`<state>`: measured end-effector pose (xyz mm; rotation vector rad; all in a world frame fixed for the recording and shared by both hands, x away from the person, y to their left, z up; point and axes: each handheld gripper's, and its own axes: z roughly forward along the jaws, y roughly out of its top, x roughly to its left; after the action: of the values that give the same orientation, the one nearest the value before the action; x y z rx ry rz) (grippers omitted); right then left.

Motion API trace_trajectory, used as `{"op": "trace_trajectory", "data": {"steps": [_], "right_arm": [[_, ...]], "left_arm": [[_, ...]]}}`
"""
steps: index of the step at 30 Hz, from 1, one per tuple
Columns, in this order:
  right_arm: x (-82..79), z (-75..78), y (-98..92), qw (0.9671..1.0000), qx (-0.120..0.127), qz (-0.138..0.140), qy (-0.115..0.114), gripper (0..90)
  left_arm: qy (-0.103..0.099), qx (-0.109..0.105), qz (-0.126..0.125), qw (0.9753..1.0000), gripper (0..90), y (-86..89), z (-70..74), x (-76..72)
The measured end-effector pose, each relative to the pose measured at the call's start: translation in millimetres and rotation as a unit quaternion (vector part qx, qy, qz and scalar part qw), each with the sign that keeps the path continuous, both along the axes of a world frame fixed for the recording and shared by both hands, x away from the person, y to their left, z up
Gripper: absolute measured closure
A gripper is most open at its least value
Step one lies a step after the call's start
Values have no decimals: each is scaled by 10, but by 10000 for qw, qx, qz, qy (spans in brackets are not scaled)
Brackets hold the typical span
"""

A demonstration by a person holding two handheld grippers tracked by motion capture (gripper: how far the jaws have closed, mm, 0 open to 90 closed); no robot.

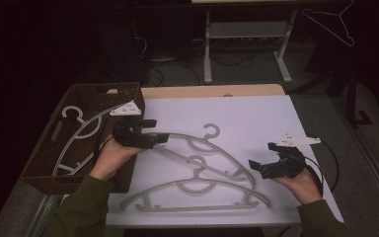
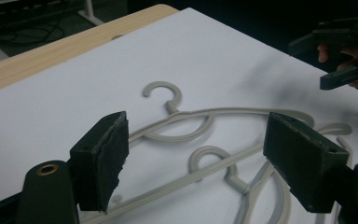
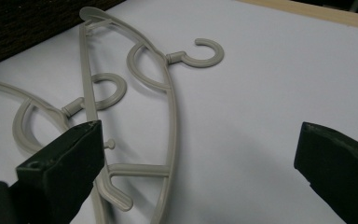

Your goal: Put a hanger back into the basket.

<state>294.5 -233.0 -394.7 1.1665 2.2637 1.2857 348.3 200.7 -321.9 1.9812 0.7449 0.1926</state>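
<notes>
Nearest the person: near hanger (image 1: 197,195), pale grey plastic, flat on the white sheet (image 1: 256,113), shoulders spread left to right, hook pointing away. Its hook lies against the lower bar of the far hanger (image 1: 205,143), so the two overlap at mid-table. Far hanger slants across the sheet, hook toward the far edge; same moulded type, thin arched shoulders, straight bar, small notch pegs near the ends.

Right gripper (image 1: 259,165), at the hangers' right ends: jaws wide apart, nothing between them, held above the sheet. Left gripper (image 1: 153,138), over the far hanger's left end: jaws likewise spread and empty; its own view looks down on both hooks between the pads.

Wicker basket (image 1: 44,170) off the sheet's left edge, one white hanger (image 1: 79,133) already lying in it.

Judgement: clearing hangers into the basket; one in, two left, neither gripped yet. This is the reach before the next pick. Next move calls for lowering the left jaws across the far hanger's thin shoulder and closing squarely. Lift with care: the overlapped near hook may drag along.
</notes>
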Motion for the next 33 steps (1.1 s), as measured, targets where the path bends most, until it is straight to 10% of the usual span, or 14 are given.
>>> {"op": "trace_trajectory", "data": {"steps": [9,17,22,33], "right_arm": [[-13,-1,96,9996,-7,228,186,154],[-38,-116,214,9954,-237,623,686,751],[-47,-167,261,9916,-334,769,985,897],[5,-300,364,9824,-907,757,1445,900]], "left_arm": [[101,-49,-184,9998,207,-274,-235,-66],[173,19,-285,9994,135,-364,-432,-77],[187,56,-269,9994,130,-384,-515,-73],[254,159,-215,9993,130,-386,-599,-55]]}}
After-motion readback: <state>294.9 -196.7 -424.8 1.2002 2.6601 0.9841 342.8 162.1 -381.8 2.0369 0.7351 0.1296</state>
